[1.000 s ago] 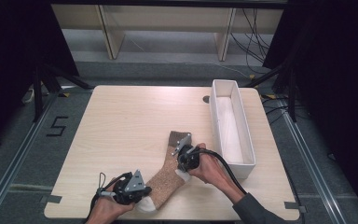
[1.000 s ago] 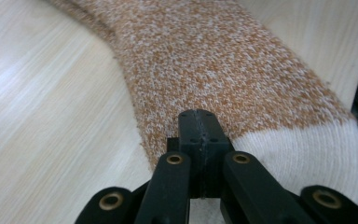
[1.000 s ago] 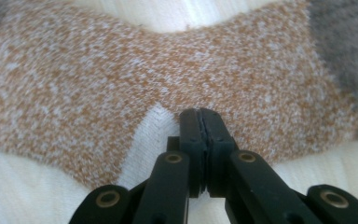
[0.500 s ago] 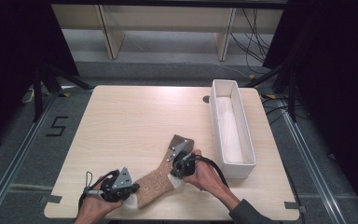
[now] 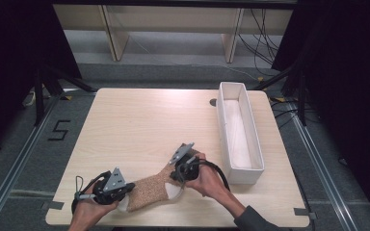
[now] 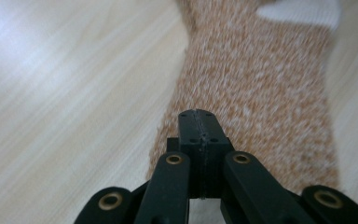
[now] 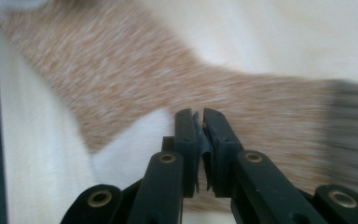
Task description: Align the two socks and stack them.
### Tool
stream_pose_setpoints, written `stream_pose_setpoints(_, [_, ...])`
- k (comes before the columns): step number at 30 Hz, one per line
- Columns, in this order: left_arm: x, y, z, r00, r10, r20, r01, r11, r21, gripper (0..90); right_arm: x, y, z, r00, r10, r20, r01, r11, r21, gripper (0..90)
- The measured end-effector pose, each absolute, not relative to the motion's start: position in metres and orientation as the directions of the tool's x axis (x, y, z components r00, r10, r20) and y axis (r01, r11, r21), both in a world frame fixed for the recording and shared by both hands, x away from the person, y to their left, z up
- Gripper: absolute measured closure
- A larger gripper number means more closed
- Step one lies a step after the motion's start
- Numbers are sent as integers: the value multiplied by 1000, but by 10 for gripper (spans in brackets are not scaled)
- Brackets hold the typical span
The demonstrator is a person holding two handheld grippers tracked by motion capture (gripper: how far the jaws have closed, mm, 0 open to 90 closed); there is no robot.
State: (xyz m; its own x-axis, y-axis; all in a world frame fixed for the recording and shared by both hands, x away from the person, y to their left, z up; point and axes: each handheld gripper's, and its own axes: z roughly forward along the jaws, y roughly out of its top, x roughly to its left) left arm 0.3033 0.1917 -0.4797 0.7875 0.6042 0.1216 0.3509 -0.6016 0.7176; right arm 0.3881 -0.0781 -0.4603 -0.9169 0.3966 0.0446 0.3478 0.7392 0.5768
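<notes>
Left tool (image 5: 125, 188), at the lower left of the high view, has its jaws pressed together on one end of the sock (image 5: 151, 189). Right tool (image 5: 177, 169), just right of centre, is clamped on the sock's other end, jaws nearly touching. Between them the sock lies on the counter (image 5: 139, 125). A white bin (image 5: 257, 149) stands at the upper right.

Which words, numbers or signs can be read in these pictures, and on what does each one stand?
"5": a dark figure marked on the grey floor, left of the table.
No other text can be read: the sock, the white bin and both grippers carry no legible label.
</notes>
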Motion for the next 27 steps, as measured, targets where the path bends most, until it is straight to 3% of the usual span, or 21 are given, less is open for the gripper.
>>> stream_pose_setpoints(3, [299, 178, -474, 811, 570, 131, 310, -608, 731, 896, 400, -86, -454, -894, 448, -10, 355, 722, 594, 848])
stream_pose_setpoints(8, [297, 169, -494, 839, 532, 112, 340, -675, 655, 896, 412, -84, -474, -869, 485, -99, 379, 780, 499, 862])
stream_pose_setpoints(11, [291, 173, -499, 828, 555, 79, 356, -631, 690, 896, 416, -88, -479, -856, 510, -83, 406, 763, 503, 874])
stream_pose_setpoints(14, [285, 174, -497, 826, 549, 128, 333, -658, 676, 895, 420, -93, -480, -851, 517, -91, 408, 760, 507, 884])
stream_pose_setpoints(19, [279, 173, -493, 826, 548, 133, 325, -656, 681, 894, 419, -91, -474, -844, 529, -88, 417, 751, 513, 853])
stream_pose_setpoints(27, [269, 179, -489, 812, 580, 72, 345, -576, 741, 873, 433, -89, -469, -815, 570, -103, 434, 719, 543, 810])
